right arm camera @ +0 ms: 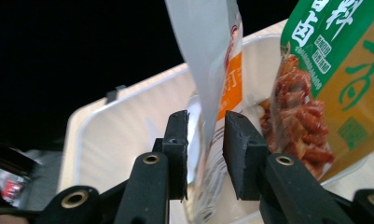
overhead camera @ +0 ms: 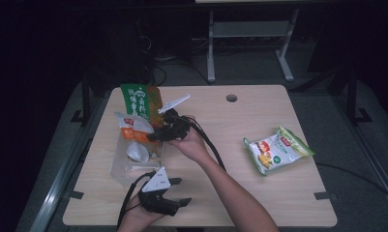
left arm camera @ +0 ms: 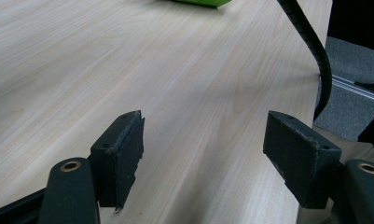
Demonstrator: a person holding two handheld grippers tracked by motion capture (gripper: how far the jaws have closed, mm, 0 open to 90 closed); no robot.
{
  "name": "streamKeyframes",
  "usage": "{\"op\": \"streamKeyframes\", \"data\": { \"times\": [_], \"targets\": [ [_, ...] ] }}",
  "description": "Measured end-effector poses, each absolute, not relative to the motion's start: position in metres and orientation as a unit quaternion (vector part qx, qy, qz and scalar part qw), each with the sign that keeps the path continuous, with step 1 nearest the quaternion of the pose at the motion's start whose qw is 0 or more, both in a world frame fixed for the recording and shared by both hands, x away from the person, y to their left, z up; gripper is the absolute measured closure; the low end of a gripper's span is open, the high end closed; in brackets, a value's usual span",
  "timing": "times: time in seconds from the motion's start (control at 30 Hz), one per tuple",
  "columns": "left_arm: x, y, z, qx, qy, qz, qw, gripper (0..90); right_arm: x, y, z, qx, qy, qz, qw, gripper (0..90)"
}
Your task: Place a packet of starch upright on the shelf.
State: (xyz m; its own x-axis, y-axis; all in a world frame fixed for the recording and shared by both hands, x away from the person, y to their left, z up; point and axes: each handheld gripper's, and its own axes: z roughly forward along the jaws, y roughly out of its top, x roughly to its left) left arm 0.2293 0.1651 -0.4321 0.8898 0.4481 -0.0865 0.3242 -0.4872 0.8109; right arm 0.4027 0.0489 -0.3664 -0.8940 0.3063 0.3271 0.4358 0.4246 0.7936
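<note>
Pale wooden table — white-orange packet upright between right tongs.

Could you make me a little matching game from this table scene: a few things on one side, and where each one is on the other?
Things:
1. green and orange snack bag
2. white and orange pouch
3. green and white snack packet
4. left gripper

Places:
A. lying flat on the table's right part
B. between the right gripper's jaws
C. near the table's front edge, jaws open
D. standing at the far end of the clear container

Pairs: 1-D, 2-B, 3-A, 4-C
</note>
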Motion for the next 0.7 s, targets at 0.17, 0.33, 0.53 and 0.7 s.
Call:
{"op": "streamKeyframes", "data": {
  "times": [0.17,0.33,0.53,0.7],
  "targets": [
    [0.228,0.165,-0.432,0.859,0.227,0.07,0.454,28.2,0.397,0.039,-0.363,-0.223,-0.84,-0.49,0.065,67.7],
    [0.226,0.165,-0.432,0.858,0.228,0.072,0.454,28.1,0.39,0.028,-0.364,-0.228,-0.839,-0.489,0.063,66.3],
    [0.223,0.166,-0.432,0.858,0.231,0.073,0.453,28.2,0.38,0.013,-0.365,-0.233,-0.837,-0.491,0.062,63.9],
    [0.222,0.168,-0.43,0.859,0.231,0.076,0.451,28.2,0.372,-0.002,-0.367,-0.241,-0.836,-0.489,0.061,62.4]
  ]
}}
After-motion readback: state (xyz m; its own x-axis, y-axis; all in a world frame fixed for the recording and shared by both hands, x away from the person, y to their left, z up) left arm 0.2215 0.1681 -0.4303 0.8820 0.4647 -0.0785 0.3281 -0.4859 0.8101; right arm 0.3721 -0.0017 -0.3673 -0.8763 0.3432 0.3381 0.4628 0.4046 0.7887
